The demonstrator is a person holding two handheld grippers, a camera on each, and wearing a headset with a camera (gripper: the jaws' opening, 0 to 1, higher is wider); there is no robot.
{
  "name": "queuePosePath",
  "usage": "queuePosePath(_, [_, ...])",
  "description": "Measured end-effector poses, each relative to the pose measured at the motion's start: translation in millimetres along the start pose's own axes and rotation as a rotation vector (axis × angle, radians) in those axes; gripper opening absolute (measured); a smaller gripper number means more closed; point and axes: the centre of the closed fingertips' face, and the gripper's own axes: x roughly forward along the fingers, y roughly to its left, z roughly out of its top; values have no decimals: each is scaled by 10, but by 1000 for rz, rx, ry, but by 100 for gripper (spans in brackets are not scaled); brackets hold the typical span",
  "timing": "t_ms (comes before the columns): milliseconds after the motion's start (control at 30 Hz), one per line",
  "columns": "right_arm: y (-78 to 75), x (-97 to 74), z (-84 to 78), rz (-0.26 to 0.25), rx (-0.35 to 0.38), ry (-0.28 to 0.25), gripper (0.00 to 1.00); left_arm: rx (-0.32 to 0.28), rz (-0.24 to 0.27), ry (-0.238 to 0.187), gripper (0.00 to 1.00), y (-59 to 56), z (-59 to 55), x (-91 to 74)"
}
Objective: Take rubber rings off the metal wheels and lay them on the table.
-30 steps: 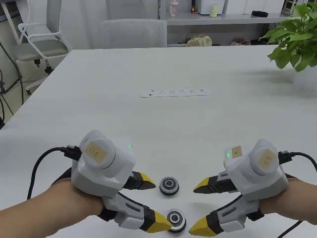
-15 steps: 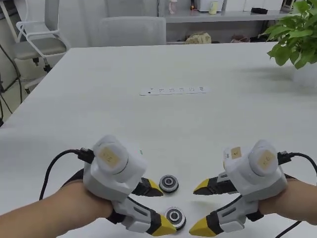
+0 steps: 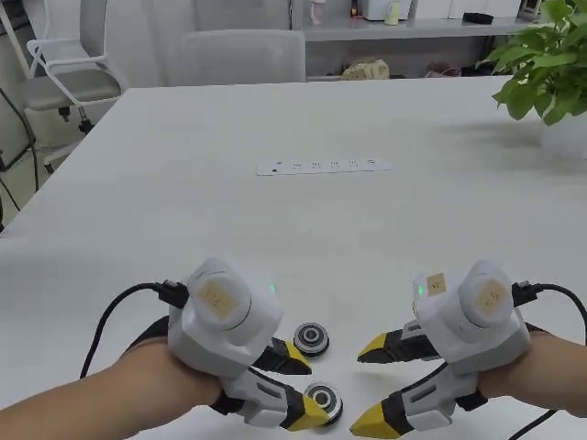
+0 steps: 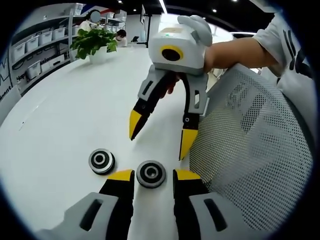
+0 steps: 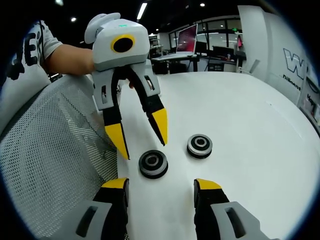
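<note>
Two small metal wheels with black rubber rings lie flat near the table's front edge: the far wheel [image 3: 312, 336] and the near wheel [image 3: 323, 400]. My left gripper [image 3: 307, 392] is open, and its yellow tips straddle the near wheel [image 4: 151, 173] without clamping it. The far wheel [image 4: 102, 161] lies to its left in the left gripper view. My right gripper [image 3: 365, 387] stands open opposite, a little short of the near wheel [image 5: 153, 164], with the far wheel [image 5: 200, 145] beyond. Each gripper view faces the other gripper: the right gripper [image 4: 160, 135] and the left gripper [image 5: 141, 134].
A white power strip [image 3: 323, 167] lies mid-table. At the far right stands a potted plant [image 3: 546, 55]. Chairs [image 3: 243, 57] stand beyond the far edge. A mesh chair back [image 4: 250, 145] is close behind the front edge. A cable trails from each gripper.
My left gripper has moved right, toward the wheels, so that its tips now flank the near wheel. The right gripper and both wheels have stayed put.
</note>
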Motion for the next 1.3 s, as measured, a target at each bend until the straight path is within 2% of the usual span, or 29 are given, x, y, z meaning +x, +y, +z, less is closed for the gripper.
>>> queuePosePath(133, [11,4,-11,2,-2,4,50,13,4,1,19,-17,0,44])
queuePosePath(267, [9,7,-22,2,-3,5,50,26,2,17,17,-35,-51,79])
queuePosePath(433, [10,15,-37,2,0,8,50,74,27,34,13,-8,-84,104])
queuePosePath(567, [12,16,-33,2,1,5,50,81,32,36,11,-4,-90,123])
queuePosePath(700, [20,21,-30,4,8,1,50,99,39,28,11,-15,-80,126])
queuePosePath(967, [53,58,-51,16,10,9,48,81,46,-2,8,15,-75,117])
queuePosePath(1067, [55,68,-60,15,7,12,47,104,50,-8,7,11,-80,108])
queuePosePath(1300, [66,102,-37,13,4,6,43,102,53,-17,7,28,-71,118])
